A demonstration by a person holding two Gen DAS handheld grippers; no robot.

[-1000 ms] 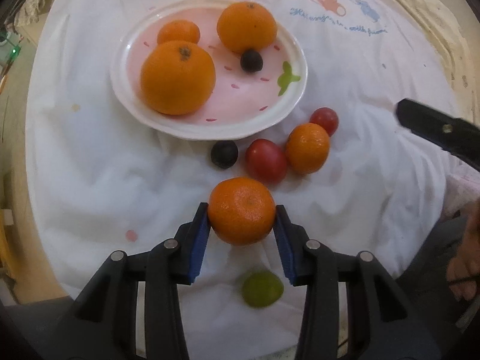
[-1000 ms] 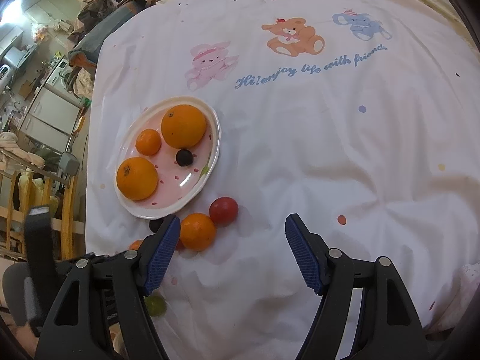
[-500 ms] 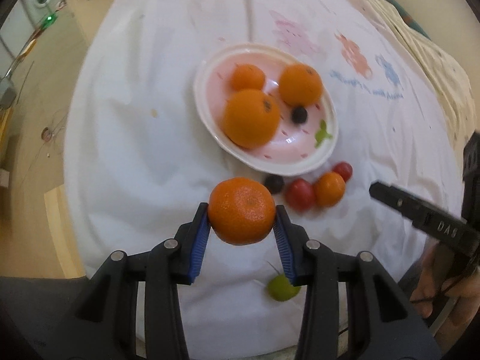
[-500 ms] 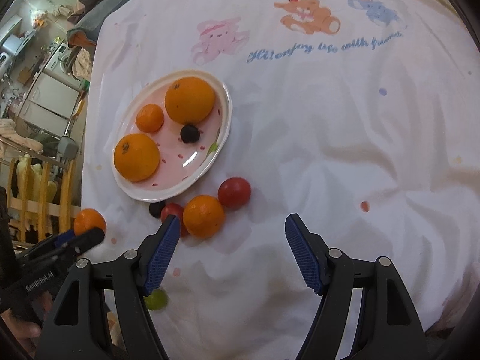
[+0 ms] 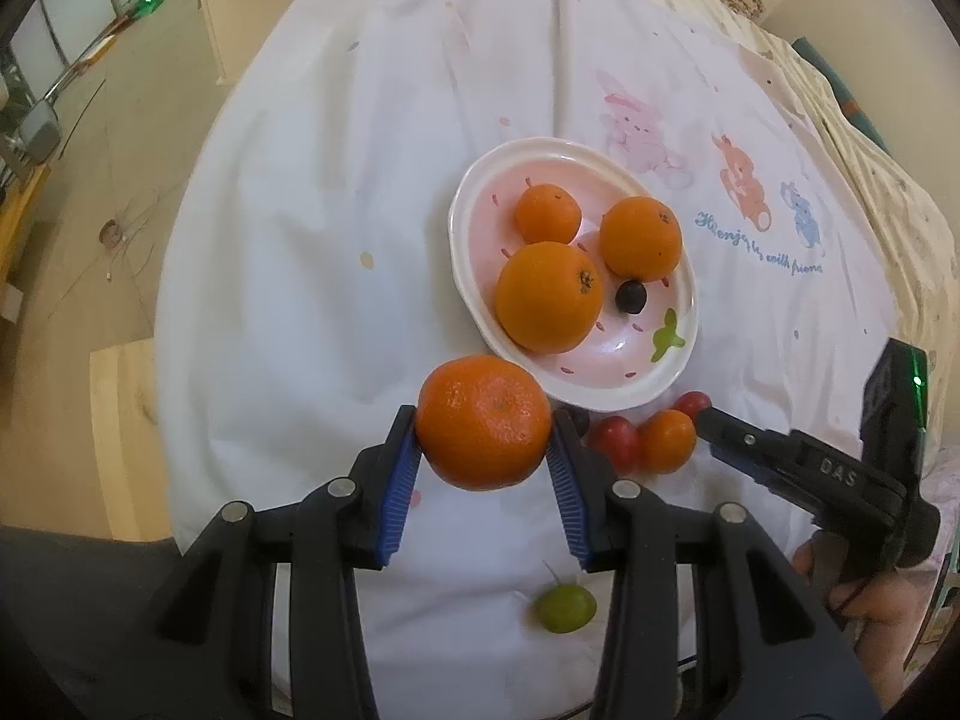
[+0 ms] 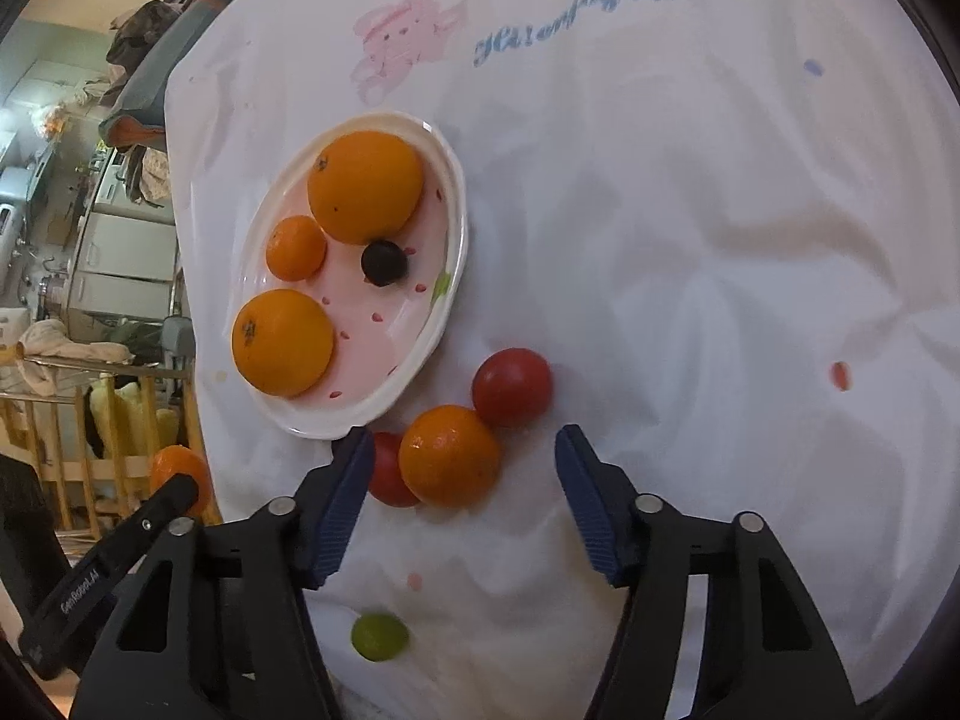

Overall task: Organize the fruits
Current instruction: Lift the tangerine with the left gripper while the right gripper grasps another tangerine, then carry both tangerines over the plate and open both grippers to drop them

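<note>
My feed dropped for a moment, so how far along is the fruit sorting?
Done: three oranges and a dark grape sit on the pink plate. In hand: the left gripper holds a mandarin; the right gripper, jaws closing, straddles a small orange on the cloth. Left: two red tomatoes and a green grape.

Our left gripper [image 5: 483,474] and right gripper [image 6: 459,501]: black plastic frames, ribbed blue pads on the jaws, silver screws at the pivots, white lettering on the side, green light on the right one's body.
</note>
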